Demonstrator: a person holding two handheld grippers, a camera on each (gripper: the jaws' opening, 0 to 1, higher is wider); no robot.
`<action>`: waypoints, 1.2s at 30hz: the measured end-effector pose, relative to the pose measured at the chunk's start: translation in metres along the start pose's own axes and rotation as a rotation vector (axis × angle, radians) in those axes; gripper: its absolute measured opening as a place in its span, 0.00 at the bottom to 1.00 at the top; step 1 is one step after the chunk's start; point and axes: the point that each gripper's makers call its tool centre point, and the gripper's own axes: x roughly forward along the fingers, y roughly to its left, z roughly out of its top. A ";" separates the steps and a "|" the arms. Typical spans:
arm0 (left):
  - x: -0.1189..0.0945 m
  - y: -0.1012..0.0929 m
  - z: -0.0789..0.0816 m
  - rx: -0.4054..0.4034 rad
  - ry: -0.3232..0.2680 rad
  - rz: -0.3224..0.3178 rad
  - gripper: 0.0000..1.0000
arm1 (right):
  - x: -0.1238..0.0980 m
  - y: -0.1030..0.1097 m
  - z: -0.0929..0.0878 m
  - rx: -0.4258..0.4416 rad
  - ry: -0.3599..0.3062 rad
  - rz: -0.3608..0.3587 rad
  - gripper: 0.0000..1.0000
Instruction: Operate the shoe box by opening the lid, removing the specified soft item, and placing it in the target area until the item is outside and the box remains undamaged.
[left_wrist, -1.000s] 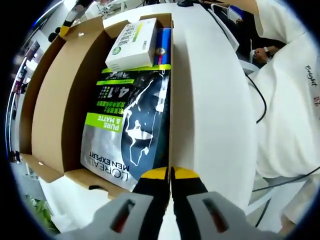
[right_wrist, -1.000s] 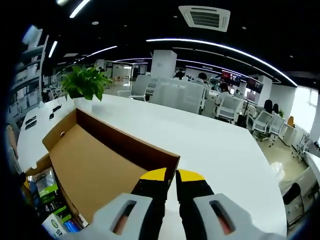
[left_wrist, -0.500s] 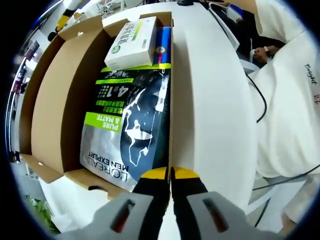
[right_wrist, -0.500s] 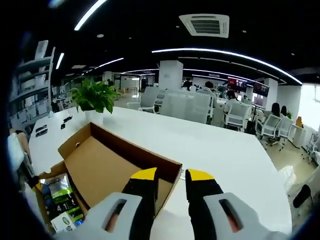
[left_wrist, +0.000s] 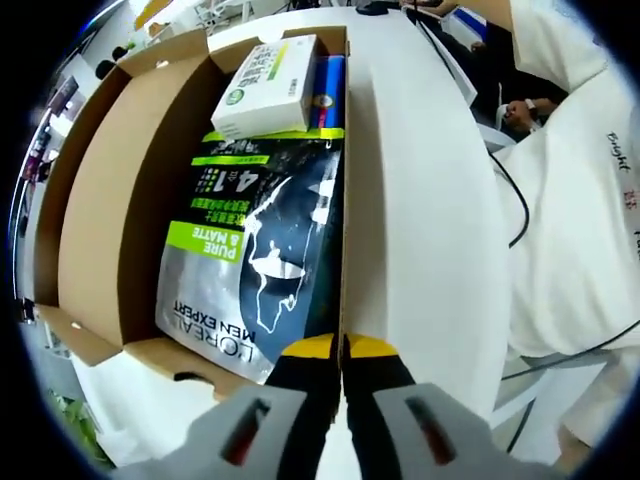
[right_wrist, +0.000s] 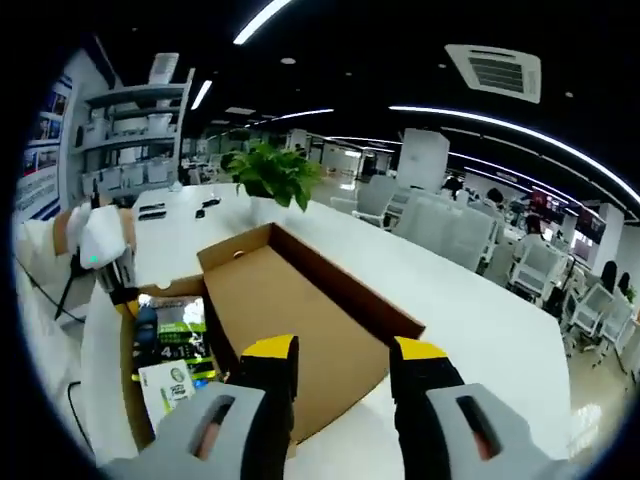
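The cardboard shoe box (left_wrist: 100, 200) lies open on the white table, its lid folded out flat. Inside lies a soft grey, black and green pouch (left_wrist: 260, 260). A small white and green carton (left_wrist: 265, 85) rests on its far end, beside a blue item (left_wrist: 328, 85). My left gripper (left_wrist: 341, 350) is shut on the box's near wall at the corner. In the right gripper view, my right gripper (right_wrist: 345, 360) hangs open above the lid (right_wrist: 300, 310), nothing between its jaws. The pouch (right_wrist: 180, 320) and the left gripper (right_wrist: 100, 245) show at the left.
A person in a white shirt (left_wrist: 570, 200) stands close by the table's edge, with a black cable (left_wrist: 515, 200) hanging there. A potted plant (right_wrist: 270, 175) stands on the table (right_wrist: 470, 330) beyond the box. Office chairs and desks lie farther back.
My right gripper has gone from shut to open and has drawn back and swung, so the whole box now shows. The left gripper stays shut at the same corner.
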 end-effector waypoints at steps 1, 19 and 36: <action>0.000 0.000 0.000 0.000 0.001 0.001 0.01 | -0.002 0.005 -0.001 -0.023 0.022 0.021 0.38; 0.003 0.000 -0.001 -0.009 0.011 0.001 0.01 | -0.019 0.067 0.008 -0.175 0.154 0.269 0.49; 0.005 -0.001 0.000 -0.013 -0.016 0.012 0.01 | -0.024 0.124 -0.006 -0.266 0.221 0.492 0.51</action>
